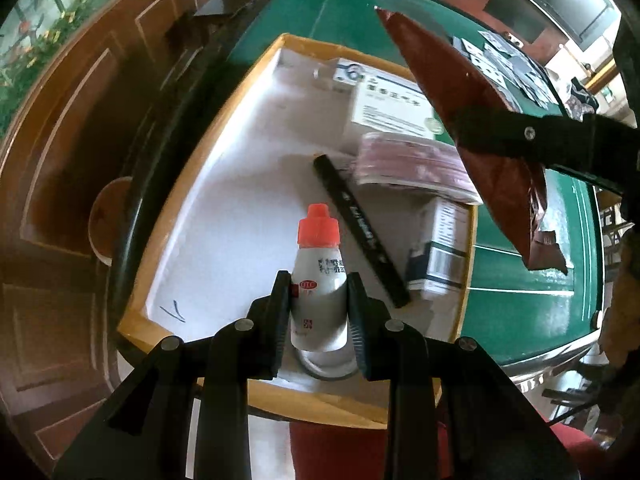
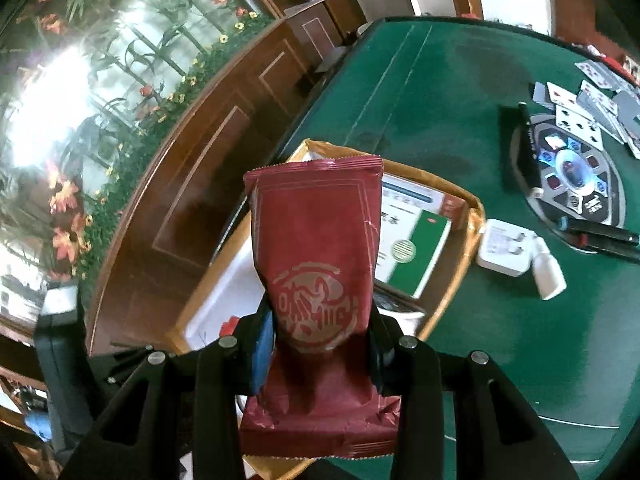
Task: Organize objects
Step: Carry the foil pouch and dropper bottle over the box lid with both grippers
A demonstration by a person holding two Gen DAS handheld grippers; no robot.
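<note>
**Both grippers loaded over the box**

Left gripper (image 1: pixel 318 300) clamped on small white bottle (image 1: pixel 318 276) with orange-red cap, bottle upright between the pads, hanging over the near end of the white-lined cardboard box (image 1: pixel 208 136); right gripper (image 2: pixel 320 344) squeezed onto dark red foil packet (image 2: pixel 320 256), packet pinched in at the waist, sticking up past the fingers.

Inside the box: medicine carton (image 1: pixel 384 104) at the far end, pink-edged stack (image 1: pixel 412 168) lying on it, black marker (image 1: pixel 360 228) diagonal in the middle, another printed carton (image 1: pixel 440 248) tight against the right wall; left side and near-left corner of the white floor bare, plenty of open room.

Box parked right at the edge of the green felt table (image 2: pixel 460 92); just outside its right wall, white charger plug (image 2: pixel 506 250) and little white bottle (image 2: pixel 550 276); further off, playing cards (image 2: pixel 584 116) and round dial tray (image 2: pixel 572 172), well apart from the box.
</note>
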